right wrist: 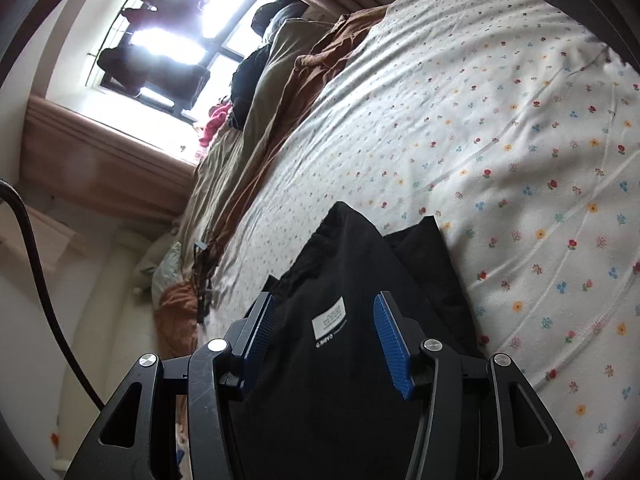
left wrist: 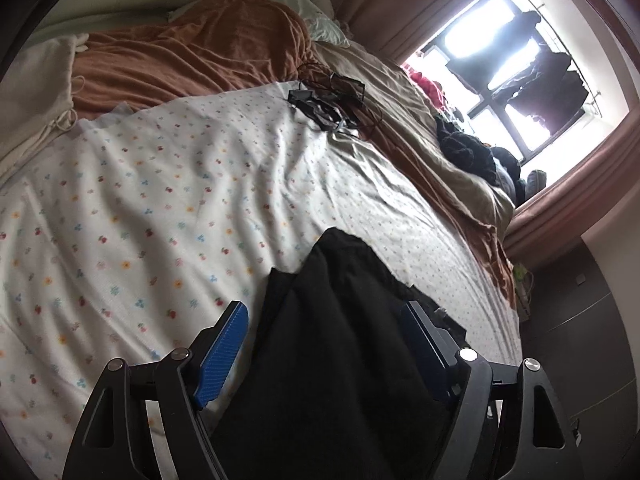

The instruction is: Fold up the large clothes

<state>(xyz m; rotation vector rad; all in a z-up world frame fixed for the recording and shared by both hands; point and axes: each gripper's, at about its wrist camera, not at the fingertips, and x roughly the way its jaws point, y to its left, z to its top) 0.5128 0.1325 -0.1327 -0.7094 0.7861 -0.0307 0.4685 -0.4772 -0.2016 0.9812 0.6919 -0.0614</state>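
Observation:
A black garment [left wrist: 348,272] lies in a heap on the flower-print bed sheet [left wrist: 160,200]. My left gripper [left wrist: 324,308] is open over the heap. Its left blue pad [left wrist: 224,352] stands clear of the cloth, and the cloth hides part of its right one. In the right wrist view the same black garment [right wrist: 348,248] shows a white label [right wrist: 329,316]. My right gripper [right wrist: 324,296] is open around it, with the label side of the cloth between its blue pads [right wrist: 394,344]. The cloth rests on the sheet [right wrist: 480,140] and is not pinched.
A brown blanket [left wrist: 180,52] and pillows are bunched at the head of the bed. A tangle of black cables [left wrist: 332,100] lies on the sheet beyond the garment. Dark clothes [left wrist: 468,148] are piled by the bright window [left wrist: 500,60]. A beige and brown cover [right wrist: 256,152] runs along the window side.

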